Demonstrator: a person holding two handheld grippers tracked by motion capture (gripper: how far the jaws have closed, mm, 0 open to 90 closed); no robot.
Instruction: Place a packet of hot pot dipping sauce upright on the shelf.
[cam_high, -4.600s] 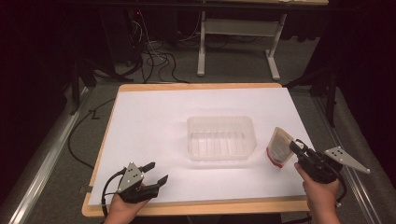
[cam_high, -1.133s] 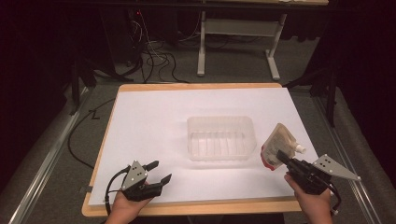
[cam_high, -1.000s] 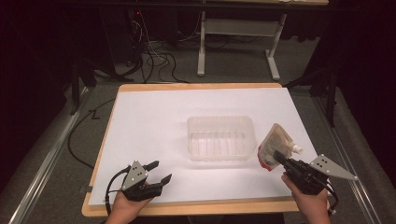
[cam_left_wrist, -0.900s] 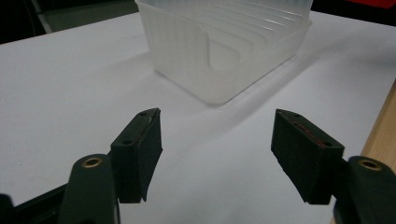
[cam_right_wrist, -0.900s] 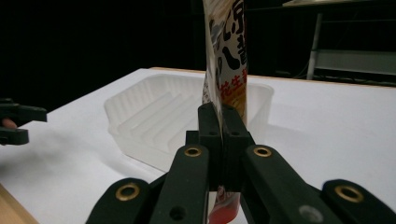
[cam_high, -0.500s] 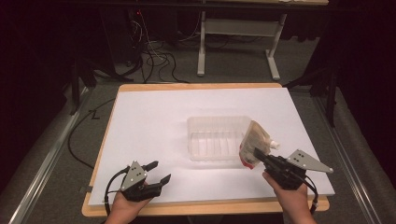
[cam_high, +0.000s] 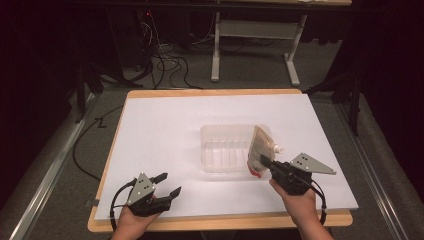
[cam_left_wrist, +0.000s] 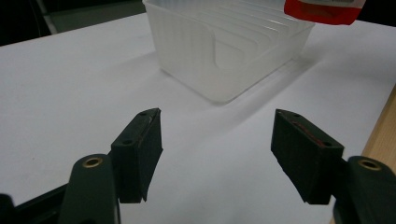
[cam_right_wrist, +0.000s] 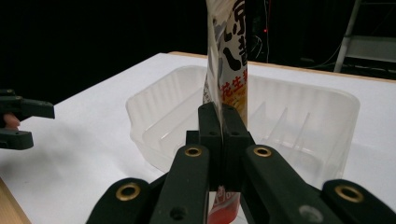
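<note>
A flat spouted pouch (cam_high: 261, 148) with a red bottom edge and printed characters hangs upright in my right gripper (cam_high: 265, 161), whose jaws are shut on its lower part. It is at the right end of the clear plastic tray (cam_high: 220, 150), partly over the rim. In the right gripper view the pouch (cam_right_wrist: 227, 60) rises between the closed jaws with the tray (cam_right_wrist: 154, 100) just behind it. My left gripper (cam_high: 167, 184) rests open near the table's front left edge, nothing between its fingers (cam_left_wrist: 140, 149). Its view shows the tray (cam_left_wrist: 196, 60) ahead and the pouch's red edge (cam_left_wrist: 324, 9).
The tray stands mid-table on a white sheet (cam_high: 165, 130) over a wooden board (cam_high: 220, 220). Beyond the far edge are cables (cam_high: 165, 55) on the floor and a white table frame (cam_high: 250, 35). Dark surroundings on both sides.
My right gripper has carried the pouch leftward from the table's right side to the tray's right end. The left gripper has stayed where it was, open.
</note>
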